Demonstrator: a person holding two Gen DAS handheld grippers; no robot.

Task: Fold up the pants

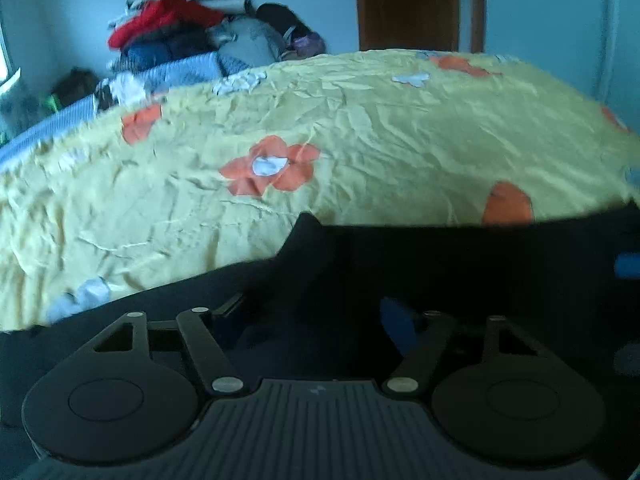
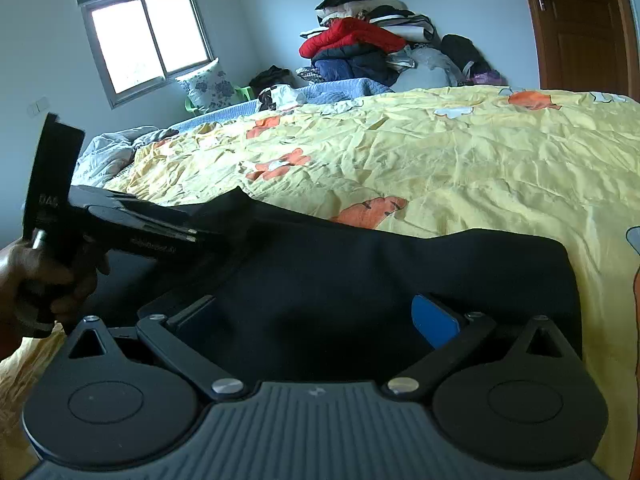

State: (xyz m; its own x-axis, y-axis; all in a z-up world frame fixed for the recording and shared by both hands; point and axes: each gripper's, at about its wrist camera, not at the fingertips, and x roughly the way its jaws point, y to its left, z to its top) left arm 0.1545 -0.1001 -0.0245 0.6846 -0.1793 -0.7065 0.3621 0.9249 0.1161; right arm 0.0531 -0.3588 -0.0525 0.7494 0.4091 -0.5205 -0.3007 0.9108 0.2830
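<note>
Dark navy pants lie on the yellow flowered bedsheet, close in front of both cameras. My right gripper is open, its fingers wide apart, one blue pad showing, with the pants fabric between and under them. My left gripper is also open over the dark fabric, with a blue pad showing; its tips are blurred. In the right wrist view the left gripper reaches in from the left, its tips at a raised corner of the pants.
A pile of clothes sits at the far side of the bed by the wall. A window is at the left, a brown door at the right. A grey blanket lies at the bed's left edge.
</note>
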